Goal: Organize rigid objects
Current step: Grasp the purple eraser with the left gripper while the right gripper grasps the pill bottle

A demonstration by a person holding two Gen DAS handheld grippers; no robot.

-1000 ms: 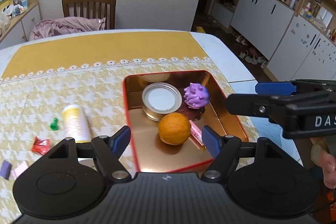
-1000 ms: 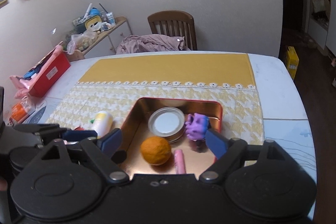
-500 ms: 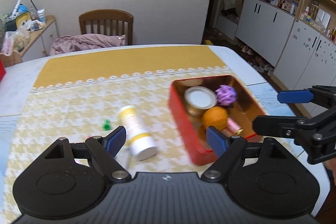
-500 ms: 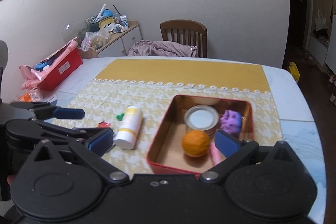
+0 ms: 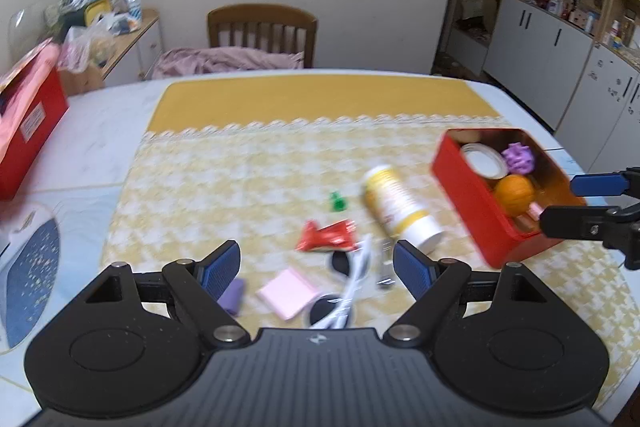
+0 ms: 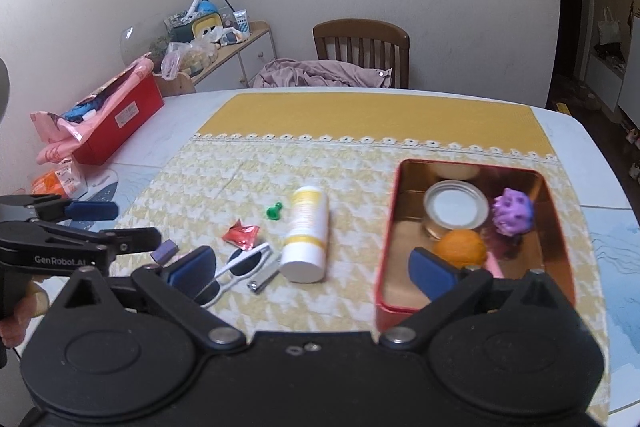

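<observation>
Both claws stand released with nothing between their blue pads. The left claw, whose jaws have just been opening, hangs over the loose clutter; the right claw, jaws likewise just opened wider, hangs between the clutter and the tin.

Beneath the left claw lie a white-framed pair of sunglasses with dark round lenses, a flat pink square pad, a small purple block, a metal nail clipper and a crinkled red foil wrapper. A little green plastic piece sits just beyond the wrapper. A smooth white and yellow cylindrical bottle lies on its side between these things and the tin.

The red tin, rectangular with rounded corners and a shiny copper-toned inside, holds a round shallow can with a white top, a knobbly purple ball, a dimpled orange and a pink stick partly hidden by the right claw's finger.

Everything rests on a yellow and white houndstooth cloth with a lace strip and a plain mustard band, spread on a pale tabletop. At its left edge stands a red box. Behind it are a wooden chair draped with mauve fabric, a cluttered sideboard and, in the left view, white cabinets.
</observation>
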